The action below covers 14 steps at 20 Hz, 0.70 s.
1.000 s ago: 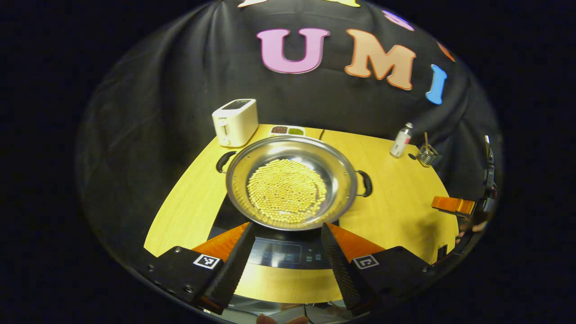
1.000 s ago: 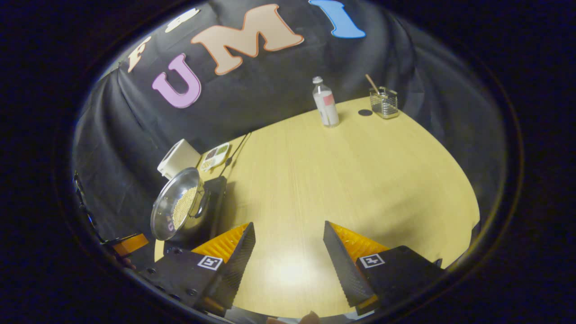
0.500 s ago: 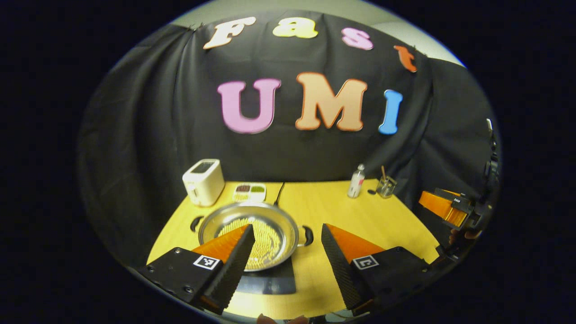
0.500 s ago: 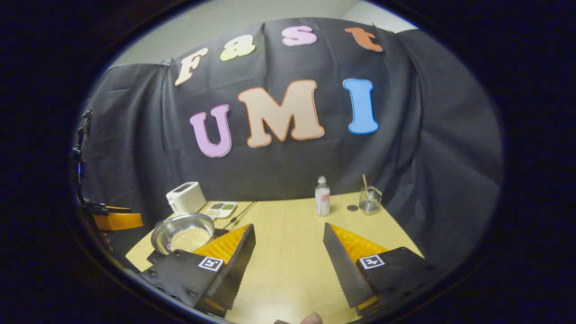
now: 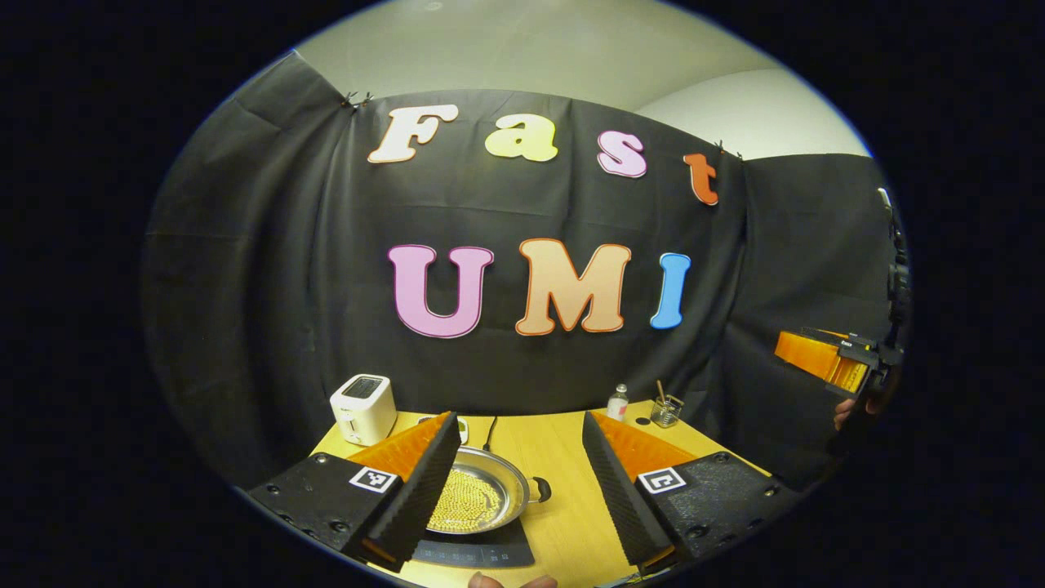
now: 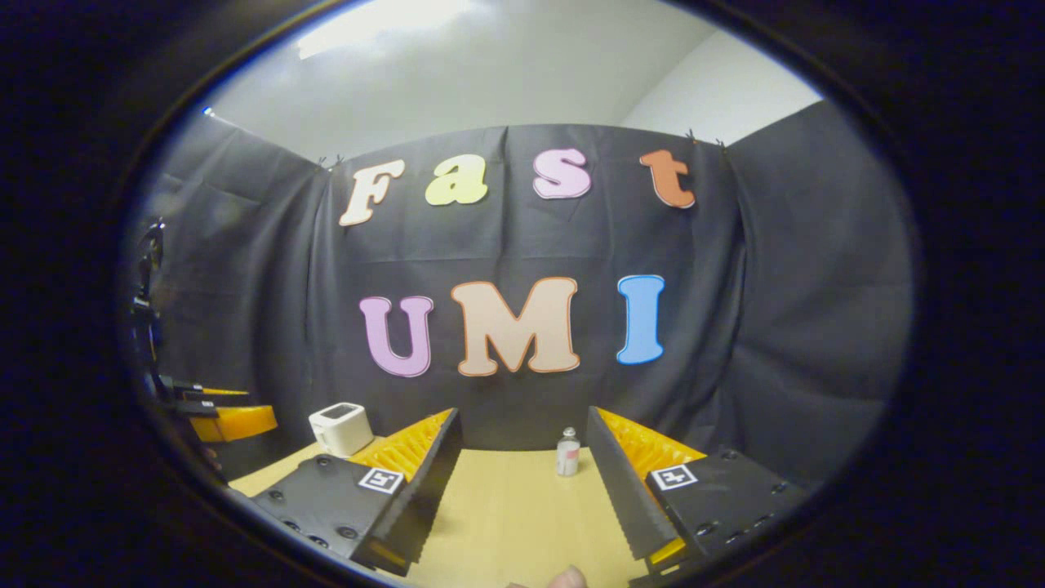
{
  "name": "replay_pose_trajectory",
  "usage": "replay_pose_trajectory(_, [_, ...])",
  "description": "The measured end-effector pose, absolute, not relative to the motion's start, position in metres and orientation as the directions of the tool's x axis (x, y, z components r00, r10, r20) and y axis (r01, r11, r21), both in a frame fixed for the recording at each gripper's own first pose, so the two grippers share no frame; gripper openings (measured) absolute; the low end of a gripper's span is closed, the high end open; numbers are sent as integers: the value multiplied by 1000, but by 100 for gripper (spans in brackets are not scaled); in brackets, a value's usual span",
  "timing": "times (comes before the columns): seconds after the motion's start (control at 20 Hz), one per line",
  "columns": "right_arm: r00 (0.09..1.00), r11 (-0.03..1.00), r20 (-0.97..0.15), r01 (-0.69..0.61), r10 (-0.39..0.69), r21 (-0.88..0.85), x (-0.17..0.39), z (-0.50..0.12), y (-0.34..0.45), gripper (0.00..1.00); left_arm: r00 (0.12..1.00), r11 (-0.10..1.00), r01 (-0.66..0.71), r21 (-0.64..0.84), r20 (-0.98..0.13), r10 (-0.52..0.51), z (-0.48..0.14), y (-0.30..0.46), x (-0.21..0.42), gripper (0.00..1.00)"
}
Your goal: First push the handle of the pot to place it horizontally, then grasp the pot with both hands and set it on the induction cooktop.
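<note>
Your round steel pot [image 5: 478,496], its bottom covered in small yellow beans, sits on the black induction cooktop [image 5: 482,553] on the yellow wooden counter [image 5: 563,506], one black loop handle [image 5: 540,489] pointing to the right. Your left tool [image 5: 516,490] hangs above and in front of it, fingers spread wide, nothing between them. Your right tool [image 6: 522,482] is wide apart too, empty, raised over bare counter well to the pot's right. A white toaster [image 5: 362,407] stands behind the pot; a small clear bottle [image 6: 567,452] stands at the back.
</note>
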State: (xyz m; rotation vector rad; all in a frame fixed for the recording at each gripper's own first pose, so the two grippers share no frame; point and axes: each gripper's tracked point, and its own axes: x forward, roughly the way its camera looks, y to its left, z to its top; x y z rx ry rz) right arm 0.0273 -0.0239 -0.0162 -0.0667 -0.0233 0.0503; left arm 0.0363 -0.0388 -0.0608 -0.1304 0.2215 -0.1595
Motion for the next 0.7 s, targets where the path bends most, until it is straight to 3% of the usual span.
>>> replay_pose_trajectory(0.1, [999, 997, -7, -37, 36, -74, 17, -24, -27, 89, 972, 981, 146, -125, -167, -166, -42, -40, 32, 92])
replay_pose_trajectory(0.25, [999, 998, -11, -46, 45, -32, 9, -24, -25, 90, 980, 985, 158, -75, -112, -166, -18, -47, 27, 87])
replay_pose_trajectory(0.3, [999, 999, -21, -44, 43, -33, 7, -26, -29, 90, 980, 985, 160, -57, -112, -166, -15, -51, 25, 91])
replay_pose_trajectory(0.35, [999, 999, -27, -46, 45, -28, 4, -26, -33, 90, 978, 984, 170, -52, -114, -175, -14, -57, 22, 87])
replay_pose_trajectory(0.4, [999, 999, -20, -48, 48, -21, 2, -20, -36, 90, 976, 980, 188, -58, -101, -194, -9, -69, 20, 91])
replay_pose_trajectory(0.45, [999, 999, -13, -44, 44, -17, 1, -16, -41, 90, 974, 978, 198, -69, -98, -204, -7, -77, 21, 87])
replay_pose_trajectory(0.5, [999, 999, -12, -36, 36, -15, 0, -17, -49, 94, 972, 976, 199, -83, -111, -208, -10, -82, 21, 94])
replay_pose_trajectory(0.7, [1000, 1000, -12, -21, 21, 6, 0, -15, -64, 90, 972, 975, 190, -117, -115, -203, -6, -89, 22, 87])
